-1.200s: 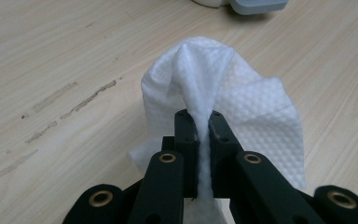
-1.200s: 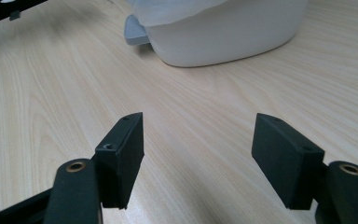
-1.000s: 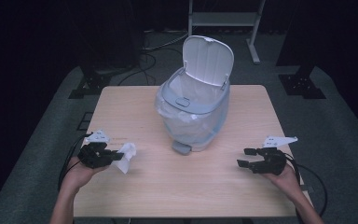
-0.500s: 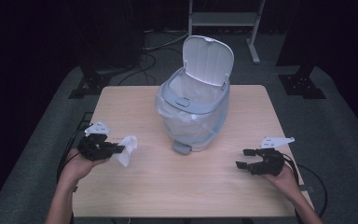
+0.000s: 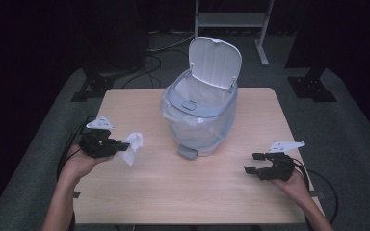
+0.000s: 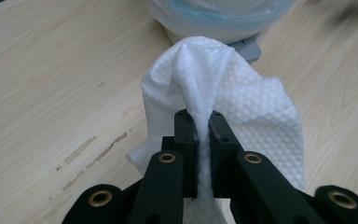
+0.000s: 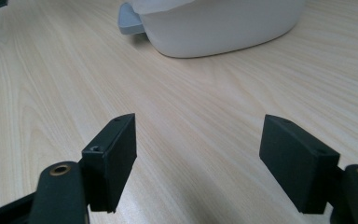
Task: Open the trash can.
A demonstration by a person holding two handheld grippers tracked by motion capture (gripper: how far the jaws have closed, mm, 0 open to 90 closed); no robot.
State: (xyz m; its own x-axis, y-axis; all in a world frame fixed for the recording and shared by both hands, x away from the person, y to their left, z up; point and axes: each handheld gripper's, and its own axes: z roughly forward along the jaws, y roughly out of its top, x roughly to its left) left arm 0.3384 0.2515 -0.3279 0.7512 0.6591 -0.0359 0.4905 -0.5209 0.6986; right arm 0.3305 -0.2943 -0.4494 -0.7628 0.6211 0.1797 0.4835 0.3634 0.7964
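Since the earlier frames the left claw (image 5: 120, 144) has lifted the white tissue (image 5: 132, 147) off the bench (image 5: 144, 192); the tissue now hangs above the wood instead of lying on it, left of the bin (image 5: 200, 115). Right claw (image 5: 254, 162) has stayed put near the right front of the bench, and its jaws have just been opening, with nothing between them. Left claw: jaws pinched nearly together on a bunched fold of tissue, as the left gripper view shows (image 6: 199, 123); the sheet (image 6: 233, 107) fans out above and to both sides of the jaws. Right claw: jaws wide apart in the right gripper view (image 7: 200, 140), bare wood between the pads, touching nothing. Tissue: white, embossed dot texture, crumpled, one edge drooping. Bin: pale grey-white, lid flipped up and standing open at the back, clear liner bag draped over the rim and down the sides, grey foot pedal (image 5: 187, 151) at its front; it sits at bench centre, towards the far edge. Bench: light wood grain, a few scuff marks (image 6: 93, 151) near the left claw. Room: dark, grey carpet, black stand bases and cables on the floor behind the bench.
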